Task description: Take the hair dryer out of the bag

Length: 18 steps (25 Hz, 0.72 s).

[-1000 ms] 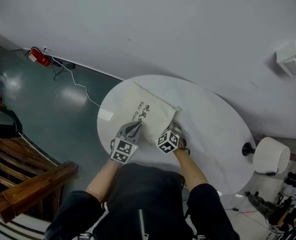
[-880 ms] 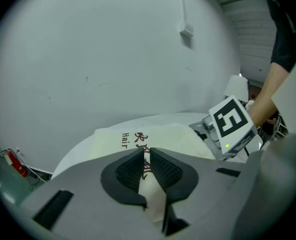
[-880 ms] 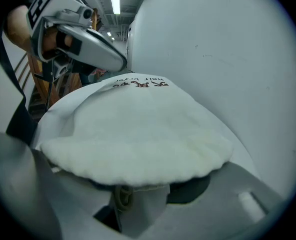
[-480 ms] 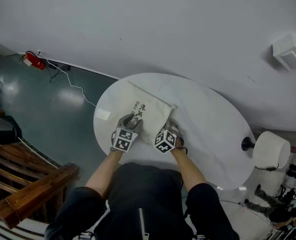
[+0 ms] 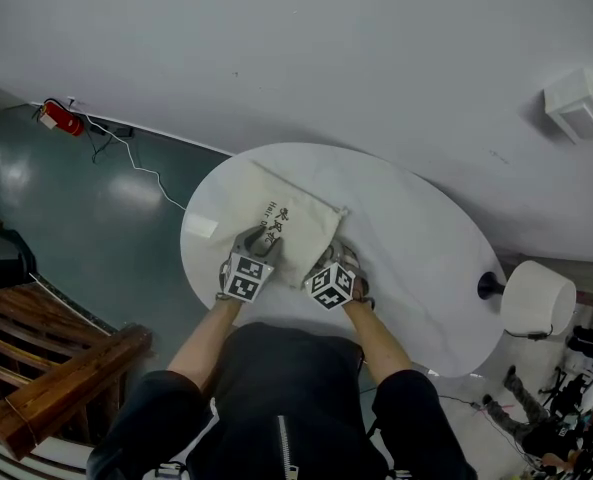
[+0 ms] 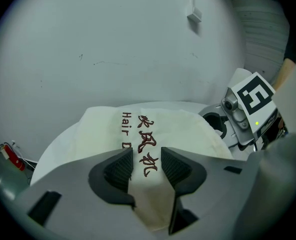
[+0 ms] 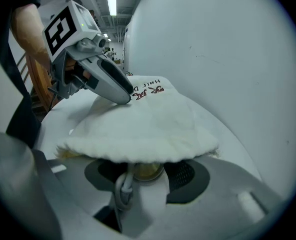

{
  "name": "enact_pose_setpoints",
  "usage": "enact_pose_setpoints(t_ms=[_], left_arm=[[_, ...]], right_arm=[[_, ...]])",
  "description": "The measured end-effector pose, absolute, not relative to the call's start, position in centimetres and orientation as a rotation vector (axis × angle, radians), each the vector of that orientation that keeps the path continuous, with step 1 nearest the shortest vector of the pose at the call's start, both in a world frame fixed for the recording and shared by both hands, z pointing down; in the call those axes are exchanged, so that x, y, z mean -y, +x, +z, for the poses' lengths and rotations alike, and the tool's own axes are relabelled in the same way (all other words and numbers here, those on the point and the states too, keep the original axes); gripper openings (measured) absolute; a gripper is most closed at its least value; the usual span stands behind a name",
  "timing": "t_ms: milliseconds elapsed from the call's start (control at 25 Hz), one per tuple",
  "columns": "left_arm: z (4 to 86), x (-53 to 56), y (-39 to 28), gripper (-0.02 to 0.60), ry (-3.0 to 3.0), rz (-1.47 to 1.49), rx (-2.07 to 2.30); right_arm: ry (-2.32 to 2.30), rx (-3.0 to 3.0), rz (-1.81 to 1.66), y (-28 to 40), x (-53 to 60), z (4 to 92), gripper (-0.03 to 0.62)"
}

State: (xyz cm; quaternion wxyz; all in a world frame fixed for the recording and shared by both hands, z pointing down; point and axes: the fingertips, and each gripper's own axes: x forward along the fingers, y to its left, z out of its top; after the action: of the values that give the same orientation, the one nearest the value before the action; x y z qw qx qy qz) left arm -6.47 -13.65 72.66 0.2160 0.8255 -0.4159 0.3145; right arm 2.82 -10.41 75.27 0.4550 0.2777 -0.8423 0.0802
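A cream cloth bag (image 5: 291, 230) printed "Hair Dryer" lies on the round white table (image 5: 416, 238). My left gripper (image 5: 259, 236) rests over the bag's near left part. Its jaws have just been opening, and its pads (image 6: 119, 169) stand apart with printed fabric (image 6: 152, 134) between them, not pinched. My right gripper (image 5: 341, 260) sits at the bag's mouth. In the right gripper view it (image 7: 143, 176) is shut on the white hair dryer handle (image 7: 140, 196), which pokes out from under the bag's edge (image 7: 143, 149) with a cord (image 7: 122, 188) beside it. The rest of the dryer is hidden inside.
A small white slip (image 5: 202, 226) lies near the table's left edge. A white cylinder on a black stand (image 5: 538, 306) sits right of the table. A wooden bench (image 5: 56, 378) and a red extinguisher (image 5: 54, 118) are on the floor at left. A pale wall rises behind.
My left gripper has sunk toward the table and its jaws have spread over the bag. My right gripper has stayed at the bag's mouth.
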Motion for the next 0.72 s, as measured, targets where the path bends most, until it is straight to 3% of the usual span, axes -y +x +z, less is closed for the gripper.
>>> enact_pose_setpoints(t_ms=[720], left_arm=[[69.8, 15.0, -7.6, 0.168, 2.338, 0.757, 1.251]], right_arm=[[0.697, 2.015, 0.222, 7.8, 7.7, 75.5, 0.221]])
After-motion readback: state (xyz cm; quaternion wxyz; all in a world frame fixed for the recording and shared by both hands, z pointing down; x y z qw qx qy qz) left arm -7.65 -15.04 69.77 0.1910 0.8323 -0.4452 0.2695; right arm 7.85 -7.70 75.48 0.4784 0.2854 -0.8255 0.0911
